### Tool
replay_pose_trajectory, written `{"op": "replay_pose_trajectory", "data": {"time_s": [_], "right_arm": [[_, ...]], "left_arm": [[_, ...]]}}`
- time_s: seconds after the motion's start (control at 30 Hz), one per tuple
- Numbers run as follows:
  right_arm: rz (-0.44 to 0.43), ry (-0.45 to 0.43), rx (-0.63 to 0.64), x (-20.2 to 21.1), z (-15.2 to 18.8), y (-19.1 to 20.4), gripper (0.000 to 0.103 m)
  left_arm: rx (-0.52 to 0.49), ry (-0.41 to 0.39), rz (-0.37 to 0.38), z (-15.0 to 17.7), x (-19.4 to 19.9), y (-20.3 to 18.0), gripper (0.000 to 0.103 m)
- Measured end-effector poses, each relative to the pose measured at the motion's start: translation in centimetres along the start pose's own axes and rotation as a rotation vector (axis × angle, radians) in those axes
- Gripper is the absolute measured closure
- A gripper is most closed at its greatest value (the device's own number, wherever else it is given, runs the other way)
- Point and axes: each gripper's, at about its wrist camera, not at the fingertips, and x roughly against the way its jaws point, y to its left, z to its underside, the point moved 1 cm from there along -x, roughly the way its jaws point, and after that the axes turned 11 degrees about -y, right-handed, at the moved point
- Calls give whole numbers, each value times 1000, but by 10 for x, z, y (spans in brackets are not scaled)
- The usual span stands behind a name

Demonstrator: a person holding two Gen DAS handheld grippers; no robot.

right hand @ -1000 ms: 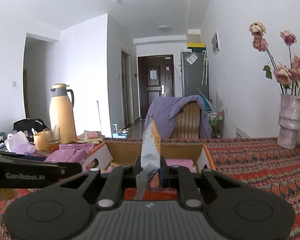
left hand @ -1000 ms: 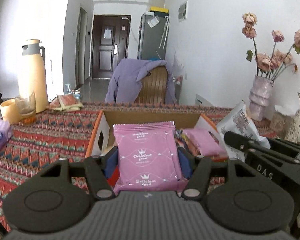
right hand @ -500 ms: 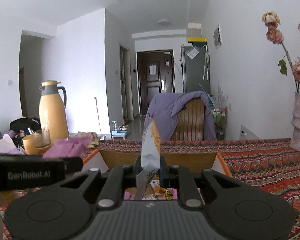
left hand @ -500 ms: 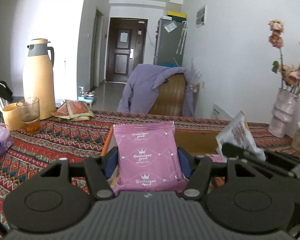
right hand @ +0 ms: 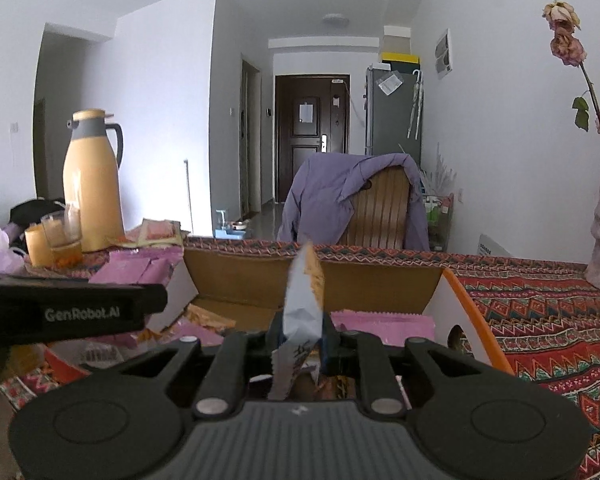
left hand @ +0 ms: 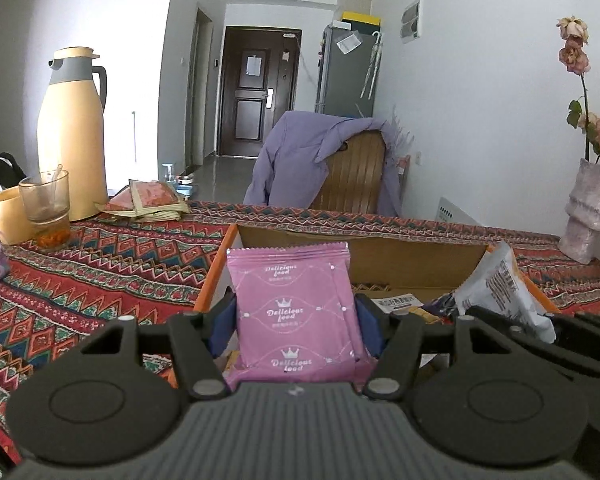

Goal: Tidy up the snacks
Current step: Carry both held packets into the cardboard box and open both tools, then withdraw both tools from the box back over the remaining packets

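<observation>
A pink "Delicious food" snack packet (left hand: 292, 280) stands upright between the pads of my left gripper (left hand: 296, 320), which is shut on it. Behind it lies an open cardboard box (left hand: 380, 264) with orange edges. My right gripper (right hand: 300, 340) pinches a white snack packet (right hand: 302, 304) edge-on over the same box (right hand: 380, 280); its jaws are opening slightly, with the packet still between the pads. Pink packets (right hand: 384, 324) and other snacks lie inside the box. The white packet (left hand: 496, 292) also shows at the right of the left wrist view.
A yellow thermos jug (left hand: 72, 132), a glass (left hand: 46, 208) and a yellow cup stand at the left on the patterned tablecloth (left hand: 100, 272). Loose sachets (left hand: 148, 200) lie beside them. A vase of dried flowers (left hand: 588, 216) stands at the right. A chair with a purple jacket (left hand: 328, 164) sits behind the table.
Both grippers have travelled side by side with their packets and sunk a little toward the box, whose inside now shows more in the right wrist view. Both packets remain held.
</observation>
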Motion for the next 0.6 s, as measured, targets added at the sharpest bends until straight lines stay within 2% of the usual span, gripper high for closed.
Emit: {"op": "replay_pose_trajectory", "data": {"time_s": [0.03, 0.07, 0.13, 0.2, 0.23, 0.27, 0.43, 0.6], "right_arm": [[4, 1, 3, -1, 0, 0, 86], [9, 2, 5, 0, 1, 0, 77], [7, -1, -3, 0, 1, -1, 64], [7, -4, -10, 3, 1, -4, 42], [18, -5, -6, 5, 1, -3, 20], [27, -8, 0, 6, 1, -4, 7], [43, -25, -3, 9, 0, -7, 0], [43, -35, -11, 10, 0, -9, 0]], "left_arm": [[5, 0, 2, 0, 0, 1, 39], [14, 0, 1, 0, 0, 3, 37], [32, -8, -10, -1, 2, 7, 24], [36, -32, -25, -1, 5, 10, 10], [34, -43, -37, -2, 7, 11, 5], [33, -54, -47, -2, 8, 12, 0], [37, -73, -62, -4, 12, 13, 0], [34, -68, -66, -4, 12, 14, 0]]}}
